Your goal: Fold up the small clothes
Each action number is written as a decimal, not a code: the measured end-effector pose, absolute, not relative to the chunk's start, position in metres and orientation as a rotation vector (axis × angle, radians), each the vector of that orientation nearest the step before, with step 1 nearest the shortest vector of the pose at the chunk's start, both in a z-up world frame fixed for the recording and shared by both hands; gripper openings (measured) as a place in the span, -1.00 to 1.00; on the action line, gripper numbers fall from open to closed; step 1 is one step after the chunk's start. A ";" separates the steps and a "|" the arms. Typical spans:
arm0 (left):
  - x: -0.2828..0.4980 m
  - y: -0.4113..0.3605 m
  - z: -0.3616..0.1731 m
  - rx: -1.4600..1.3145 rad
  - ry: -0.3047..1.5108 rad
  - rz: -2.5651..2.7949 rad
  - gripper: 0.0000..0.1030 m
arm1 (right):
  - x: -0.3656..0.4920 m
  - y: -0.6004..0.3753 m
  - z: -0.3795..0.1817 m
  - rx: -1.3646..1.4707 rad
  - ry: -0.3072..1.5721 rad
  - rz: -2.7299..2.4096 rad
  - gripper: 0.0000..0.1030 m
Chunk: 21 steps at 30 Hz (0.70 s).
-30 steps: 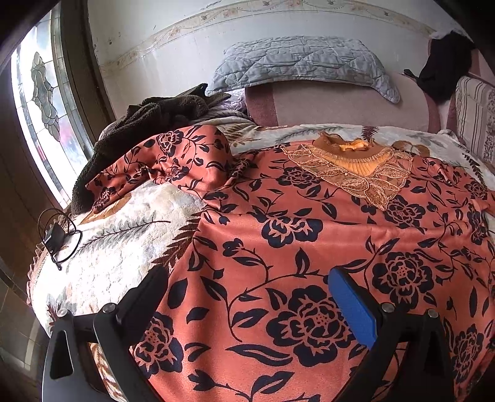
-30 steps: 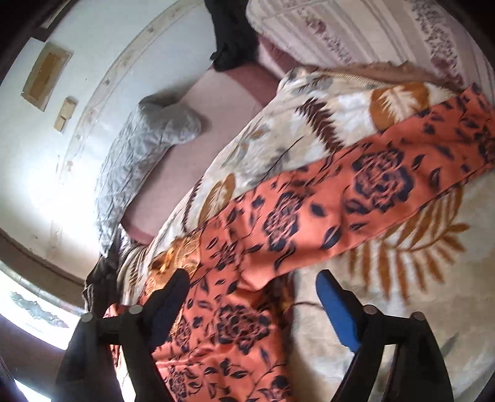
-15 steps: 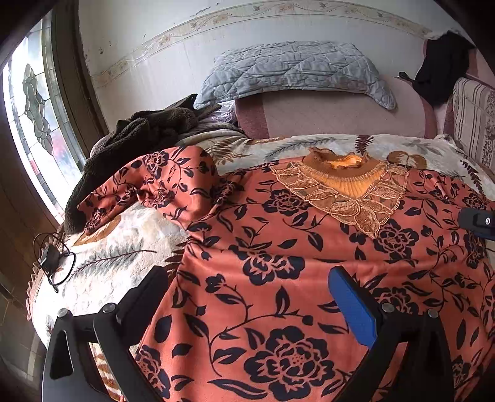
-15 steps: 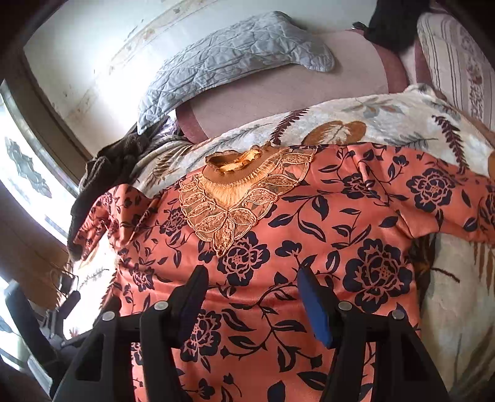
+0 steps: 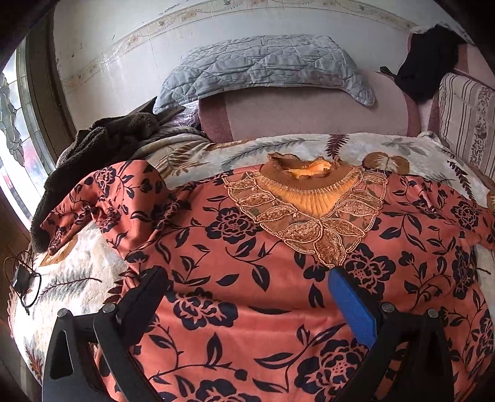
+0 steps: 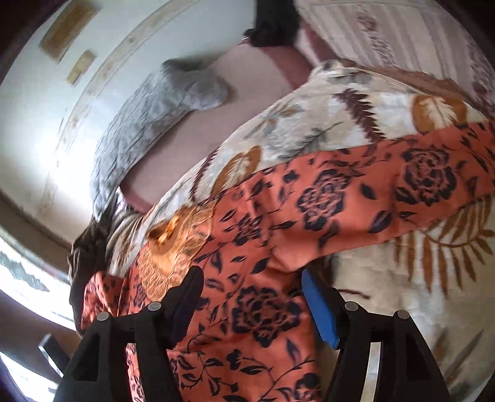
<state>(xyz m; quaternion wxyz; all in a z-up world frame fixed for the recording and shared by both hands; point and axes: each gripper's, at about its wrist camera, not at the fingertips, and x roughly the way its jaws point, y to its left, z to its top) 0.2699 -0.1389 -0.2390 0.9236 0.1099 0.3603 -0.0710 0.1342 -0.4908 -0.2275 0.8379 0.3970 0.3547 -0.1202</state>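
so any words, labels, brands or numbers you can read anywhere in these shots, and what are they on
None: no readable text in either view.
The floral blouse shows only its flower print and a lace collar, no tag.
The two plaques on the wall in the right wrist view are too blurred to show any writing.
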 end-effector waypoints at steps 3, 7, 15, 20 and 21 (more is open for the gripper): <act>0.279 -0.144 -0.251 0.234 0.766 -0.150 1.00 | 0.106 -0.540 -0.240 0.945 0.722 -0.355 0.35; 0.287 -0.143 -0.265 0.251 0.799 -0.159 0.99 | 0.059 -0.593 -0.251 1.060 0.618 -0.467 0.35; 0.297 -0.139 -0.279 0.233 0.858 -0.168 0.99 | -0.009 -0.669 -0.271 1.250 0.381 -0.683 0.41; 0.296 -0.144 -0.280 0.258 0.843 -0.180 0.99 | 0.001 -0.706 -0.291 1.335 0.374 -0.752 0.41; 0.296 -0.144 -0.279 0.260 0.842 -0.181 0.99 | 0.002 -0.712 -0.296 1.363 0.376 -0.784 0.41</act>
